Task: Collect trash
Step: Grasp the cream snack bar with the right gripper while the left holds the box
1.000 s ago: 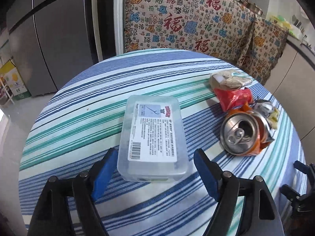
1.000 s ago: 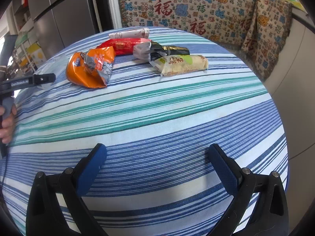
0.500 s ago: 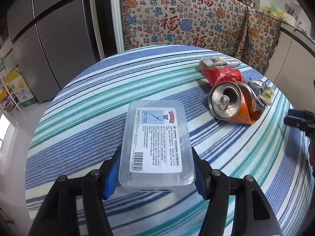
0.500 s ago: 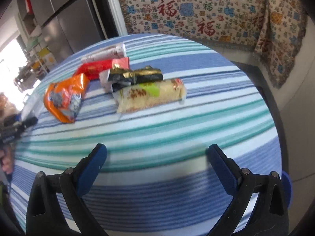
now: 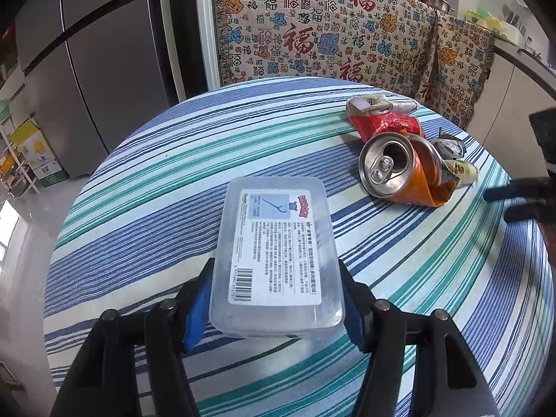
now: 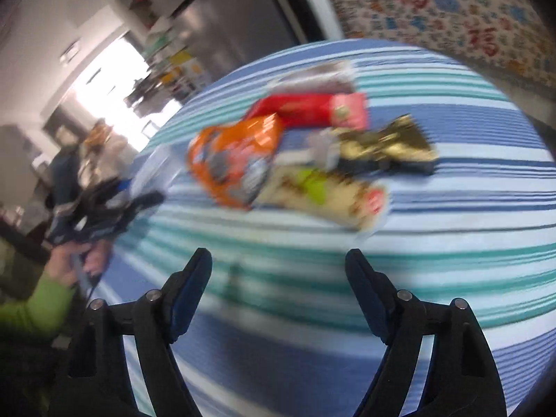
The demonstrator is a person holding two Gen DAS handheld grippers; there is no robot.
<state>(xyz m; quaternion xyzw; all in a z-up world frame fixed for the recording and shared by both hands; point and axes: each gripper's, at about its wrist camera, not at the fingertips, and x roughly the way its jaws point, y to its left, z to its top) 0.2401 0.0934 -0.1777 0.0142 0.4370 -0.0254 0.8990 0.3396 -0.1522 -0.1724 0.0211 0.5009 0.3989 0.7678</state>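
My left gripper [image 5: 274, 299] is shut on a clear plastic box [image 5: 274, 250] with a white label, held at its near end over the striped round table [image 5: 173, 187]. A crushed orange can [image 5: 399, 170] lies to the right, with a red wrapper [image 5: 382, 125] and a pale wrapper [image 5: 378, 104] behind it. My right gripper [image 6: 278, 267] is open and empty, a short way in front of the trash pile: the orange can [image 6: 236, 160], red wrapper [image 6: 305, 107], gold and black wrapper [image 6: 382, 149] and beige snack pack [image 6: 323, 194]. The right wrist view is blurred.
A patterned cloth [image 5: 347, 34] hangs behind the table and a grey fridge [image 5: 87, 62] stands at the left. The right gripper's tip [image 5: 521, 194] shows at the right edge of the left wrist view. The person's green sleeve [image 6: 31, 305] is at left.
My left gripper closed on the plastic box and lifted it slightly. My right gripper swung towards the trash pile and narrowed its opening.
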